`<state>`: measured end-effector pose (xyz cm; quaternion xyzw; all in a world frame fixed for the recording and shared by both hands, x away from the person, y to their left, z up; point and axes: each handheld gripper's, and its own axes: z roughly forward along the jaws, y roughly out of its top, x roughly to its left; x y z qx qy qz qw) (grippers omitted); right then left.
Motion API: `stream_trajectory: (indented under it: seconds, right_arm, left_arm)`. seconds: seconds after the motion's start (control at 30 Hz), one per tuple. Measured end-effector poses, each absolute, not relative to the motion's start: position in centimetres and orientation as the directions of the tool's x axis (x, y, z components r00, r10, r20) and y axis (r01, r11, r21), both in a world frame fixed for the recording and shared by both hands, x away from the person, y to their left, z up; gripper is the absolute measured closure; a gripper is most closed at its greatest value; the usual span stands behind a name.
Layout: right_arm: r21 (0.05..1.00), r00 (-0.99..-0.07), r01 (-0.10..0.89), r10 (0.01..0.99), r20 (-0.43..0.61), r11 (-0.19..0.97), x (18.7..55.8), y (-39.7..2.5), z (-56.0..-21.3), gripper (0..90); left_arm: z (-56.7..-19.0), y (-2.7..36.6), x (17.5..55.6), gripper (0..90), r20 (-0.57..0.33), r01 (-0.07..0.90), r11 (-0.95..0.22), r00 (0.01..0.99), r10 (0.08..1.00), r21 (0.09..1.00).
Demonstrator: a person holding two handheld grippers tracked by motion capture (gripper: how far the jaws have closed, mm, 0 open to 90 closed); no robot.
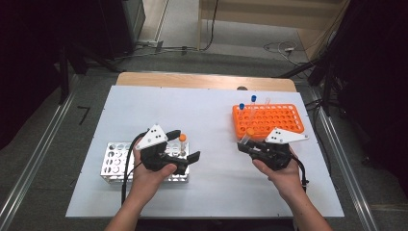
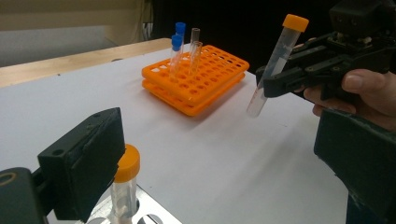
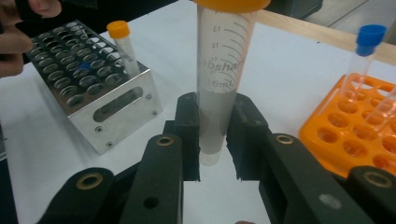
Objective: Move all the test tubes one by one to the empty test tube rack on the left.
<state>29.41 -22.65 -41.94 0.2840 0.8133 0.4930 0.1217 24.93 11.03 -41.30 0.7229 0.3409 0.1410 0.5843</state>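
In the right gripper view, low in the frame and closest of all, the right gripper [image 3: 215,140] has its two black jaws closed on a clear tube with an orange cap [image 3: 224,74], which stands upright between them with printed marks on its wall. In the high view this tube [image 1: 247,136] sits right of centre, just in front of the orange rack [image 1: 288,121], tilted and lifted off the white table [image 1: 211,110]; the left gripper view puts it at upper right [image 2: 275,60], clear of the surface and well apart from the rack. The orange rack [image 2: 210,74] holds two blue-capped tubes [image 2: 177,42] and some uncapped ones near its far end. At lower left of the high view the left gripper [image 1: 185,147] hovers over the metal rack [image 1: 111,163], its jaws spread wide with nothing between them. A second orange-capped tube [image 2: 125,186] stands upright in a hole of that metal rack, just beside one jaw at the bottom left of the left gripper view; I cannot tell whether the jaw touches it. The same tube appears at upper left of the right gripper view [image 3: 122,46].
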Motion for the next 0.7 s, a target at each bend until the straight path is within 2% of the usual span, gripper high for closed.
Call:
stream_trajectory:
  seconds: [0.7]
  right_arm:
    - [0.862, -0.86, 0.32, 0.503, 0.089, 0.394, 28.0, -19.6, -42.6, 73.1]
  left_arm:
    - [-41.2, 9.0, 25.0, 7.8, -0.202, 0.322, -0.096, 0.77, 0.605, 0.942]
